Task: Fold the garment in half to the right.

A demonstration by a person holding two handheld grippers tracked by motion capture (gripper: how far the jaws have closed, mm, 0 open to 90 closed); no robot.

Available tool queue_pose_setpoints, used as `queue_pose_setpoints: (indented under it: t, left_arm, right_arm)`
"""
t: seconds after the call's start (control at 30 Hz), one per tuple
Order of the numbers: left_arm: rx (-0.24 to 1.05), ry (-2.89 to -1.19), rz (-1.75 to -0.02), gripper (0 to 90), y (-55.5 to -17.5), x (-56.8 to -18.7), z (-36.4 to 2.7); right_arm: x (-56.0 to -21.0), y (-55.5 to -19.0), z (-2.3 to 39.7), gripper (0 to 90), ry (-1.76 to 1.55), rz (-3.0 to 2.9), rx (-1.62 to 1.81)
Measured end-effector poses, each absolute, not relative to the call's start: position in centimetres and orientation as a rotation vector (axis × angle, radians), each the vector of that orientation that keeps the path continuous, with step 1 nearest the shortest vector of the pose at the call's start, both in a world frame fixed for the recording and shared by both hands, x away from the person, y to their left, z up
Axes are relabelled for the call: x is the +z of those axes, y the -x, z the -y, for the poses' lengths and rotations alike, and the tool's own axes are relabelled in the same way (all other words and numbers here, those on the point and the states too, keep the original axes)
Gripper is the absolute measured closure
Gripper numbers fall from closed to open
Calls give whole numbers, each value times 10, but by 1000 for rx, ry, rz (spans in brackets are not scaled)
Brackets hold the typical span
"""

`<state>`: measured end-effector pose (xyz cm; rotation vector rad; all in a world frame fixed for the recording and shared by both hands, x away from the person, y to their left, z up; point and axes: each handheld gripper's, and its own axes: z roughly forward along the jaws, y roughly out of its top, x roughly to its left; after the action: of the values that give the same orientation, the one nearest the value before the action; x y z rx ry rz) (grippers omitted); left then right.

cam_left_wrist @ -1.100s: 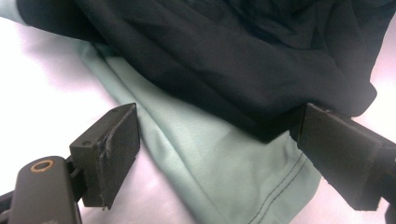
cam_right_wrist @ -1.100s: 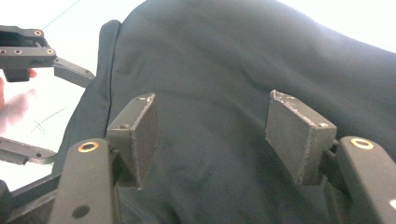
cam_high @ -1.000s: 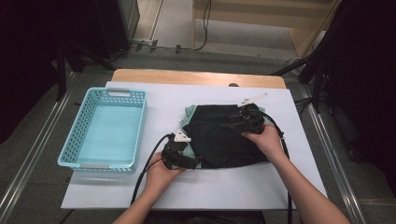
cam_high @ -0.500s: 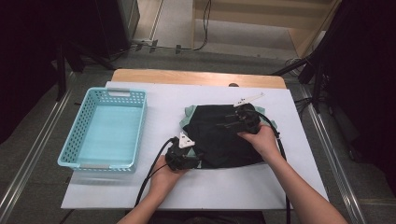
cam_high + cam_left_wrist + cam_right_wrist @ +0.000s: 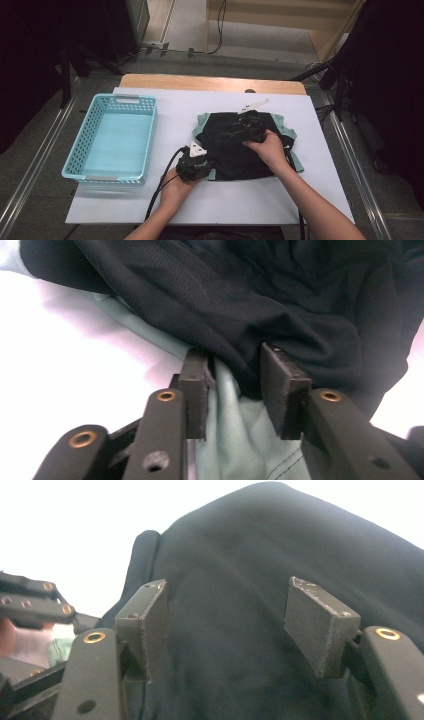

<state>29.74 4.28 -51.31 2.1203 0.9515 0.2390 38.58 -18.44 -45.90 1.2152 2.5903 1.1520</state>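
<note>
Cloth (image 5: 235, 150), black over a pale green layer, is lying on the white sheet (image 5: 150, 210) just right of the blue basket (image 5: 115, 140). The left gripper (image 5: 232, 390) has just been closing its jaws around the cloth's near-left hem, a fold between them. The right gripper (image 5: 227, 625) is hovering wide open over the cloth's middle, holding nothing.

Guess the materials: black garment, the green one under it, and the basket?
Black garment: looks like matte synthetic mesh knit, fine ribbed weave visible. Green garment beneath: smoother fabric with a slight sheen and a stitched seam. Basket: probably moulded plastic, pale blue, with perforated lattice walls.
</note>
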Motion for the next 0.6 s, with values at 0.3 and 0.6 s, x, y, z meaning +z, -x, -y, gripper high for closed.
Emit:
queue_pose_setpoints:
  t: [0.3, 0.6]
  left_arm:
    - [231, -2116, -945, 690, -297, -514, -43]
    - [225, -2111, -946, 690, -298, -514, -44]
  right_arm:
    - [-457, -393, 164, 330, -1209, -2584, 1158]
    - [-458, -397, 145, 306, -1188, -2598, 1142]
